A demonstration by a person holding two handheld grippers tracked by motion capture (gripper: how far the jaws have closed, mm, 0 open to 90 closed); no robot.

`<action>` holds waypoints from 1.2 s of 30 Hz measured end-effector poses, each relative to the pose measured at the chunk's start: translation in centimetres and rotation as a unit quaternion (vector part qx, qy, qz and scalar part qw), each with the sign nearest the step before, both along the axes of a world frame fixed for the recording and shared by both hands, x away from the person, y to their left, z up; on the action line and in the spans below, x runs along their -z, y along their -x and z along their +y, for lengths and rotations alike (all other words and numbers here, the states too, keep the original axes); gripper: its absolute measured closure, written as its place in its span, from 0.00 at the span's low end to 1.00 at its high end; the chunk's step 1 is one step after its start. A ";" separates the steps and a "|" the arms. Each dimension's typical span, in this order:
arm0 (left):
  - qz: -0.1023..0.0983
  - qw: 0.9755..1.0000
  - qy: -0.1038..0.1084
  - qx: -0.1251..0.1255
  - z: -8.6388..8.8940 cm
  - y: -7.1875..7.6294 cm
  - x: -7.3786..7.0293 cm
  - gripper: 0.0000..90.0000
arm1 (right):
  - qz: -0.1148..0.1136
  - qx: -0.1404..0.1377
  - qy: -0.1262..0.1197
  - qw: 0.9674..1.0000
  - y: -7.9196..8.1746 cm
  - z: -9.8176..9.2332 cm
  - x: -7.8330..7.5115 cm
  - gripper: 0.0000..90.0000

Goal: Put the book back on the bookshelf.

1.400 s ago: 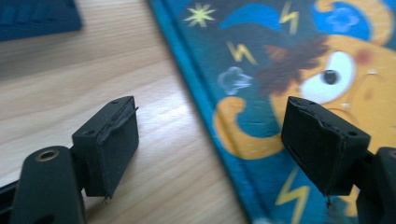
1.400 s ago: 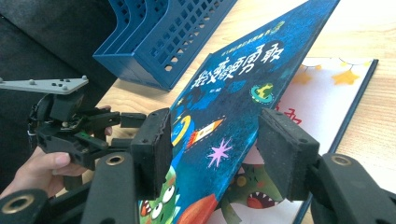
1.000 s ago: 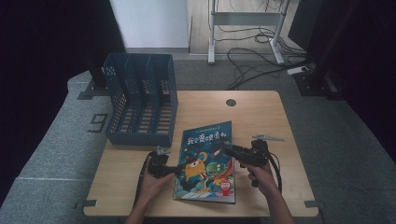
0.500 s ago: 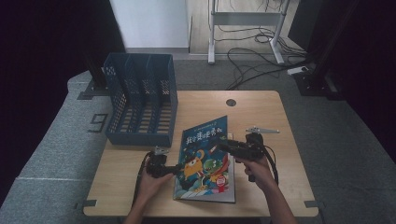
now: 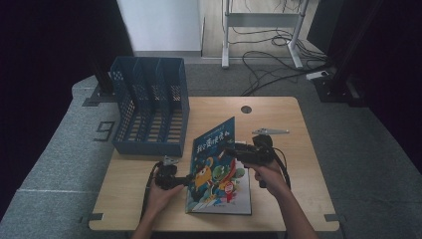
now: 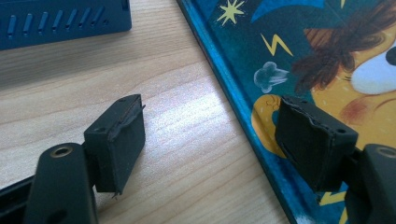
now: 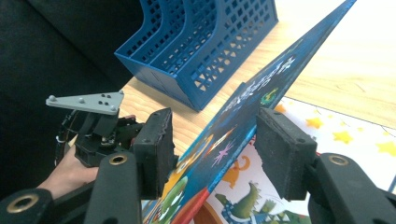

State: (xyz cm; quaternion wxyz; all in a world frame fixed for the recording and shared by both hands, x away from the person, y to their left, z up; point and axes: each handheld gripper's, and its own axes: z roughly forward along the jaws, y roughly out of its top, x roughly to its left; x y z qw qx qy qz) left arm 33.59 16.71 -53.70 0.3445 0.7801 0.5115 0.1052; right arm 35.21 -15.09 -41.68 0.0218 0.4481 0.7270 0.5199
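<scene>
A picture book [image 5: 221,191] with a blue cartoon cover lies on the wooden table [image 5: 283,117]. Its front cover [image 5: 214,142] is raised at a steep tilt, and a starry inside page [image 7: 336,140] shows under it. My right gripper [image 5: 235,151] is up at the cover's free edge. In the right gripper view the cover [image 7: 280,70] passes between the pads of that gripper [image 7: 212,144] and leans on one, unpinched. My left gripper [image 5: 185,180] sits low at the book's left edge. Its jaws [image 6: 210,140] have just been closing a little and still straddle the spine edge [image 6: 243,107] without pressing it.
A blue mesh file rack [image 5: 149,107] with three slots stands at the table's back left, close behind the book, and also shows as the rack [image 7: 201,42]. A round cable hole [image 5: 246,109] is at the back middle. Bare wood lies to the right of the book.
The right gripper has risen and shifted left, swinging the front cover up from nearly flat to steeply tilted. The left hand has stayed at the spine.
</scene>
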 end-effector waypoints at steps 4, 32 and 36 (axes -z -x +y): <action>0.000 1.000 -0.001 0.001 0.0 0.0 0.0 0.27 | 0.003 -0.007 0.002 1.000 -0.1 0.5 0.2 0.52; -0.001 1.000 -0.002 0.008 0.0 0.0 0.0 0.27 | 0.040 -0.008 0.063 0.997 -4.0 2.4 2.0 0.65; -0.001 1.000 0.000 0.009 0.0 0.1 0.0 0.27 | 0.043 -0.004 0.068 0.997 -4.3 2.4 2.2 0.71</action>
